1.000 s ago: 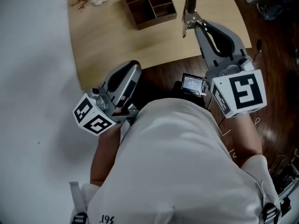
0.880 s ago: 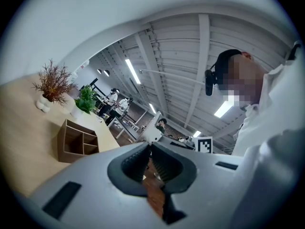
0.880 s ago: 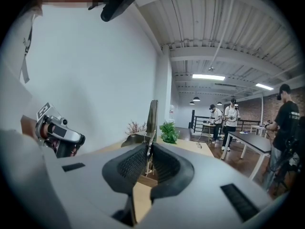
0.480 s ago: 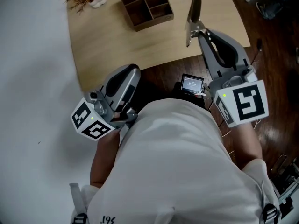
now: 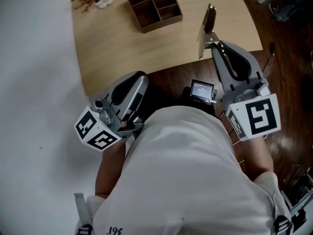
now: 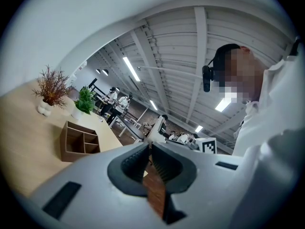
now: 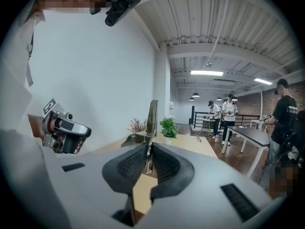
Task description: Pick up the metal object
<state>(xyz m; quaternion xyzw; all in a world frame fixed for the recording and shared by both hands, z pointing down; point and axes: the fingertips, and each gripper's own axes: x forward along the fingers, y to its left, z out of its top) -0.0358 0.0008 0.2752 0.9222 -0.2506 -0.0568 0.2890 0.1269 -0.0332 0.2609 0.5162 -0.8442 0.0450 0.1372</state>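
The right tool [image 7: 148, 159] is clamping its jaws tight on the metal object [image 5: 207, 26], which is sticking up from them over the near edge of the worktop [image 5: 122, 48]. The left tool [image 6: 148, 163] is hanging beside the person's body, its jaws pressed together on nothing.

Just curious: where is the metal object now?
Head view, right side: the metal object is clamped in the right gripper, right of the wooden tray.

My head view was sharp and evenly lit, the surface [image 5: 122, 43] carrying only faint shadow. Both gripper views bowed toward black corners; ceiling strip lights [image 6: 131, 67] glared, and the left hand-held gripper [image 6: 148, 149] looked soft up close.
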